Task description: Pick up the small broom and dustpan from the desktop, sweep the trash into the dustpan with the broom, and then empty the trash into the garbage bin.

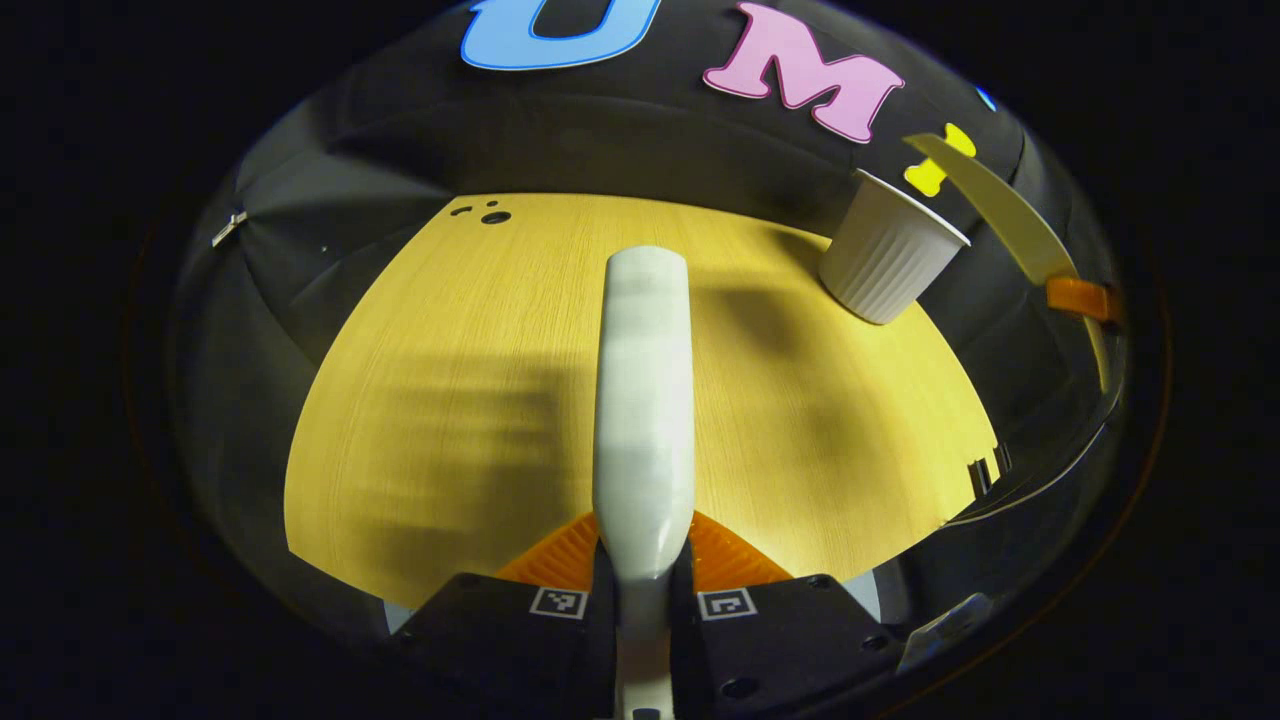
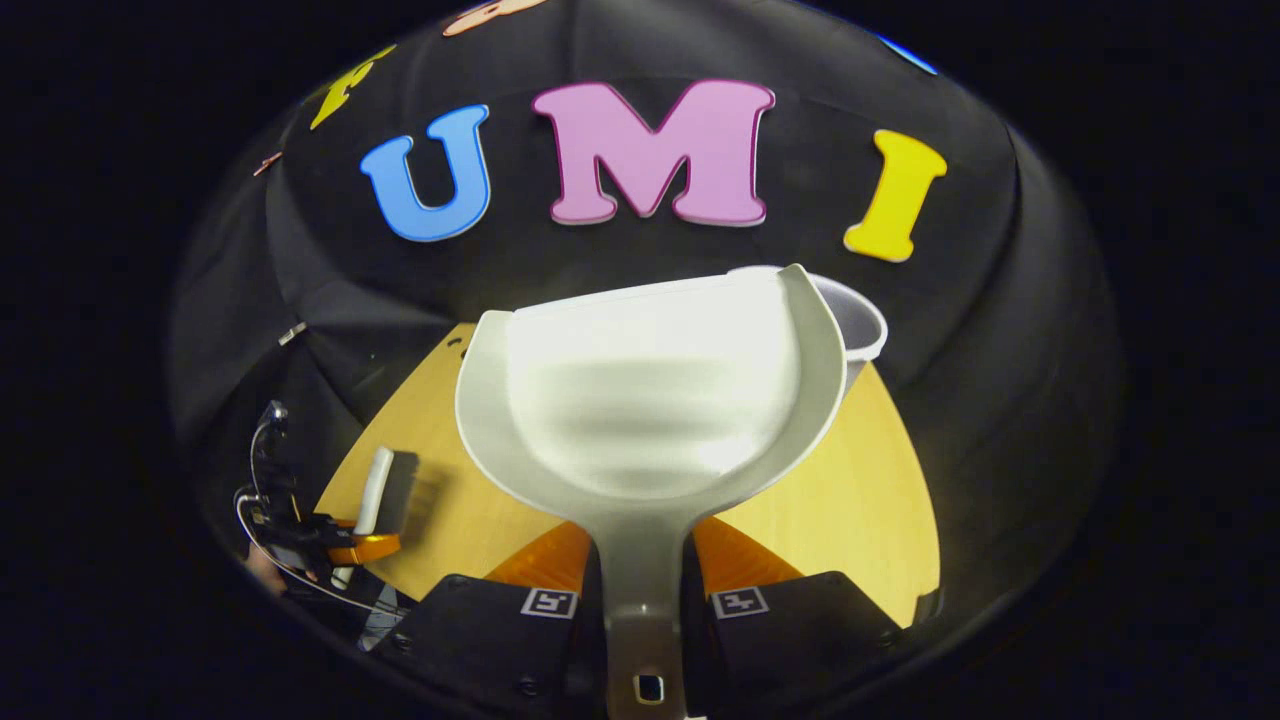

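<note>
My left gripper (image 1: 643, 590) is clamped on the handle of the small broom (image 1: 643, 400), both fingers pressing its narrow end; the broom runs straight ahead of me over the wooden desktop (image 1: 450, 400). In the right gripper view the same broom (image 2: 378, 490) appears at lower left, bristles toward the desk, carried by the left gripper (image 2: 345, 548).

My right gripper (image 2: 643, 600) is closed on the flat handle of the dustpan (image 2: 650, 400), whose pale scoop is raised and tipped toward the far edge of the desk. Just behind its right rim stands the garbage bin (image 2: 862, 325), a small ribbed white cup. In the left gripper view that bin (image 1: 890, 262) sits at the far right of the desktop, with the dustpan's edge (image 1: 1000, 205) lifted beside and above it.

The scoop looks empty, though its glare makes small scraps hard to rule out; I judge the emptying step to be at or near its end.

Handling: both tools appear to be thin, light, rigid plastic with smooth surfaces, so they may pivot between my fingers. The hold belongs well up the handle, flat faces against the pads. The bin looks light and easily toppled, so the dustpan rim should not knock it.
</note>
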The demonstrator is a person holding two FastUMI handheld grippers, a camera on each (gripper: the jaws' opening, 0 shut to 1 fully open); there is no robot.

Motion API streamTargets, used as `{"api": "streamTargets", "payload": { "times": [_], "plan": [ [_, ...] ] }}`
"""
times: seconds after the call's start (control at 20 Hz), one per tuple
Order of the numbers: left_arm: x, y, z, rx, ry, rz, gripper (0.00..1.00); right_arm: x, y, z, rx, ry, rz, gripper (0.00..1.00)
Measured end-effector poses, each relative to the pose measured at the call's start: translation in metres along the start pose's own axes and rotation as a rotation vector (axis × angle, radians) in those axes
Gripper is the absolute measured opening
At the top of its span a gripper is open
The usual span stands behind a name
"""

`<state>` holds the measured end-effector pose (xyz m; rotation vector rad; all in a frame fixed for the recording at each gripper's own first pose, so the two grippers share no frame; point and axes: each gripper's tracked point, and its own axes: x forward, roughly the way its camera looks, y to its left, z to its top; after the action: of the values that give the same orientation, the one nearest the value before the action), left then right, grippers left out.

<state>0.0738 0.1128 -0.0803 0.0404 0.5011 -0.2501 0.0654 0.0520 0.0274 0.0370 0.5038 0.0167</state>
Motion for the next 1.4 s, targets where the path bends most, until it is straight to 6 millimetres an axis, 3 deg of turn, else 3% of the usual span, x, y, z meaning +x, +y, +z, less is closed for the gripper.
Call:
{"api": "streamTargets", "payload": {
  "times": [0.1, 0.25, 0.45, 0.6, 0.8, 0.95, 1.4],
  "plan": [
    [0.01, -0.001, -0.005, 0.004, 0.023, 0.004, 0.25, 0.015, 0.011, -0.039, 0.032, 0.062, 0.02, 0.34],
    [0.026, -0.006, -0.013, 0.013, 0.057, 0.01, 0.26, 0.043, 0.015, -0.081, 0.082, 0.148, 0.037, 0.34],
    [0.046, -0.011, -0.015, 0.036, 0.091, 0.031, 0.25, 0.076, 0.01, -0.121, 0.096, 0.22, 0.026, 0.3],
    [0.065, -0.006, -0.01, 0.034, 0.112, 0.073, 0.25, 0.1, 0.011, -0.145, 0.124, 0.273, 0.031, 0.34],
    [0.091, -0.003, -0.01, 0.004, 0.149, 0.104, 0.28, 0.129, 0.017, -0.171, 0.119, 0.346, 0.041, 0.3],
    [0.1, 0.001, -0.006, 0.014, 0.17, 0.141, 0.27, 0.145, 0.016, -0.182, 0.105, 0.394, 0.044, 0.34],
    [0.107, -0.002, -0.003, 0.051, 0.204, 0.197, 0.31, 0.155, 0.028, -0.19, 0.078, 0.449, 0.051, 0.36]
  ]
}}
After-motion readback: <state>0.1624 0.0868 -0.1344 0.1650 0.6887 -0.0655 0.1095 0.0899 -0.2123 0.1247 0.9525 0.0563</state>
